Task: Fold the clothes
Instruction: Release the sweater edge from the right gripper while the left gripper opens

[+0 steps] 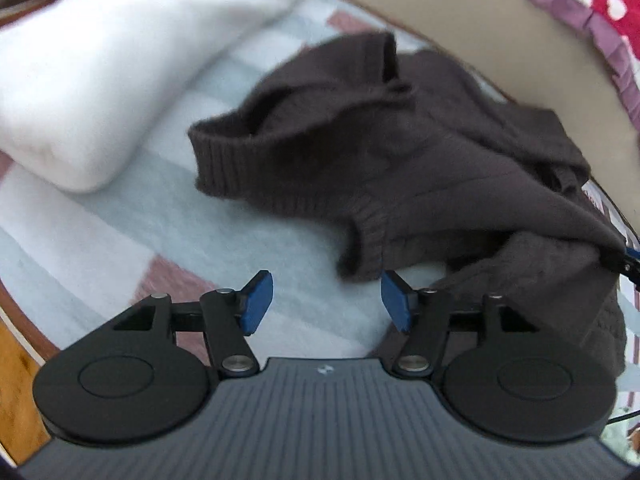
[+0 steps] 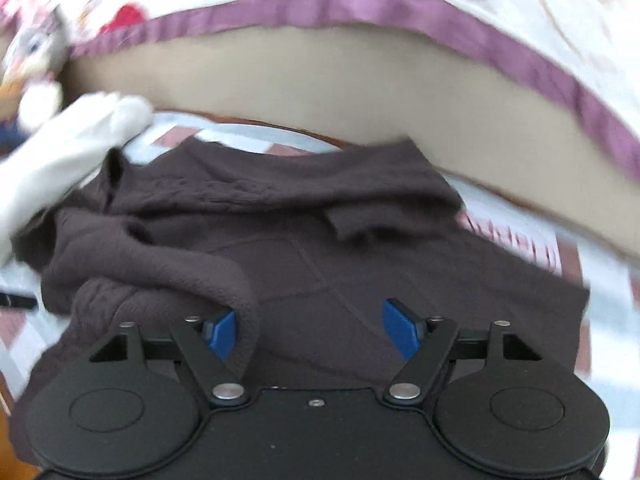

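Note:
A dark brown knitted sweater lies crumpled on a striped blanket. In the left wrist view, a ribbed cuff sits just beyond my left gripper, which stands open with only blanket between its blue pads. In the right wrist view the sweater spreads wide under my right gripper, also open. A rolled fold of the knit drapes against its left finger, but the pads press on nothing. The right gripper's tip shows at the sweater's right edge in the left wrist view.
A folded white fleece item lies on the blanket left of the sweater, also visible as white fabric. Behind runs a tan edge under a floral quilt with purple trim. A wooden rim borders the blanket at lower left.

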A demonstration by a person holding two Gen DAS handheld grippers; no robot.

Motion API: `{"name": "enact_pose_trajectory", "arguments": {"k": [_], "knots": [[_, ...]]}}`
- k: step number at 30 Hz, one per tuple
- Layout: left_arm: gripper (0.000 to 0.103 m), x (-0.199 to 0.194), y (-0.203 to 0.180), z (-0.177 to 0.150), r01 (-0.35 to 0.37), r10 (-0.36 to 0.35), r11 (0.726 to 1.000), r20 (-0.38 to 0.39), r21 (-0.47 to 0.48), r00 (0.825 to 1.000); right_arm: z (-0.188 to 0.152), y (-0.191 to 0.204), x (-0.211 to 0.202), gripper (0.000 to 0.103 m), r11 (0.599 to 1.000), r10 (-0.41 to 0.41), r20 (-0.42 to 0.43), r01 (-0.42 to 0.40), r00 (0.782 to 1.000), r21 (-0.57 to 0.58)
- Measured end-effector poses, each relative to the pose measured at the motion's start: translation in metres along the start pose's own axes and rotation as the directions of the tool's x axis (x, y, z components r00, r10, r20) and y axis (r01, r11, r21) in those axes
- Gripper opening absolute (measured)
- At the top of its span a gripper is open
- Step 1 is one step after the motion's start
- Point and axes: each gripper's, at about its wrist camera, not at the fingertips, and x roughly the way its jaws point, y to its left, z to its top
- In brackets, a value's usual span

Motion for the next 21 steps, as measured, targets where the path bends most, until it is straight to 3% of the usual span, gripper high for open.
{"name": "enact_pose_trajectory", "arguments": {"k": [3,5,6,8,11,15,17,18,20,21], "knots": [[0.059,-0.007,-0.007,-0.003,-0.069,0.067,0.997,0.08,0.03,0.995,-0.012,-0.016,0.012,0.074,0.996,-0.092,-0.042,0.093,0.995,0.014],[0.074,-0.012,-0.013,-0.007,-0.085,0.076,0.995,0.142,0.06,0.987,-0.018,-0.021,0.011,0.068,0.997,-0.051,-0.026,0.052,0.998,0.051],[0.087,-0.013,-0.013,-0.01,-0.079,0.067,0.995,0.168,0.064,0.983,-0.021,-0.024,0.01,0.068,0.997,-0.022,-0.011,0.023,1.0,0.072],[0.088,-0.013,-0.015,-0.012,-0.054,0.039,0.996,0.195,0.074,0.98,-0.025,-0.027,0.006,0.068,0.994,0.034,0.023,-0.036,0.999,0.102],[0.088,-0.006,-0.017,-0.008,0.011,-0.024,0.997,0.161,0.082,0.987,-0.029,-0.028,-0.001,0.068,0.991,0.054,0.083,-0.063,0.995,0.119],[0.083,-0.002,-0.014,-0.005,0.168,-0.174,0.984,0.111,0.054,0.979,-0.033,-0.016,-0.006,0.071,0.999,0.013,0.166,-0.017,0.986,0.027],[0.072,0.001,-0.01,-0.004,0.24,-0.24,0.971,0.09,0.012,0.967,-0.036,-0.004,-0.008,0.071,0.998,-0.006,0.201,0.018,0.98,-0.062],[0.062,0.002,-0.009,-0.004,0.257,-0.256,0.966,0.08,-0.006,0.963,-0.037,-0.001,-0.01,0.071,0.996,-0.008,0.204,0.025,0.979,-0.083],[0.052,0.003,-0.012,-0.006,0.238,-0.238,0.971,0.067,0.0,0.969,-0.039,0.002,-0.016,0.071,0.994,-0.009,0.205,0.03,0.979,-0.102],[0.038,0.004,-0.015,-0.007,0.211,-0.212,0.977,0.065,0.02,0.975,-0.039,-0.001,-0.019,0.071,0.996,0.0,0.195,0.018,0.981,-0.088]]}}
